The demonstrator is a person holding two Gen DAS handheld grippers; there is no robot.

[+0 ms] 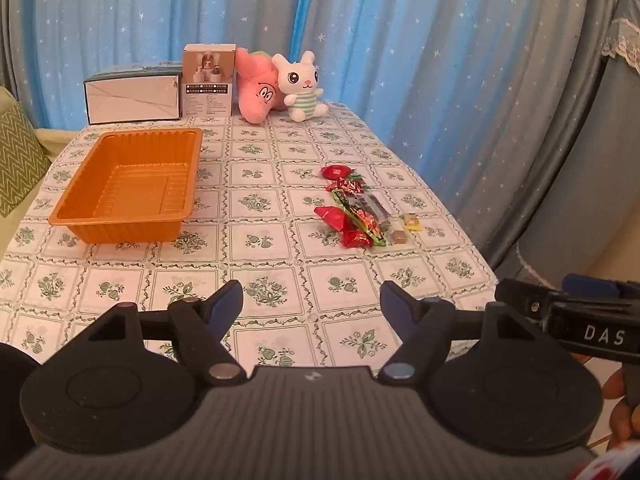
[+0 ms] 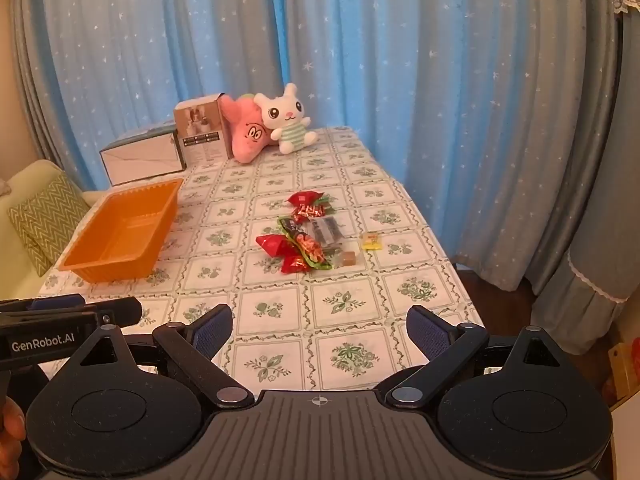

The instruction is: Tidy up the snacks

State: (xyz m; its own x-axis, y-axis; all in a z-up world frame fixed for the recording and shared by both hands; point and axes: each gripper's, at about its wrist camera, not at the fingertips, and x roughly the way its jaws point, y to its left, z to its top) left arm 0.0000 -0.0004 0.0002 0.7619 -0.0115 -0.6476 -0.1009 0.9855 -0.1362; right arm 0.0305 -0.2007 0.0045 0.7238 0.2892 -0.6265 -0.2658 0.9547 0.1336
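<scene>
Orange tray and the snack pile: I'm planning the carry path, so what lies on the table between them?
Nothing: between the orange tray and the snack pile only bare patterned tablecloth shows, in both wrist views.

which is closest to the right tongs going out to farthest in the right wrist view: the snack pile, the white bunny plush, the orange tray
From the right tongs, both open and empty:
1. Snack pile, straight ahead at mid-table; its near edge and the tray's are almost too close to call.
2. Orange tray, ahead to the left, empty.
3. White bunny plush, at the table's far end by the curtain.
</scene>
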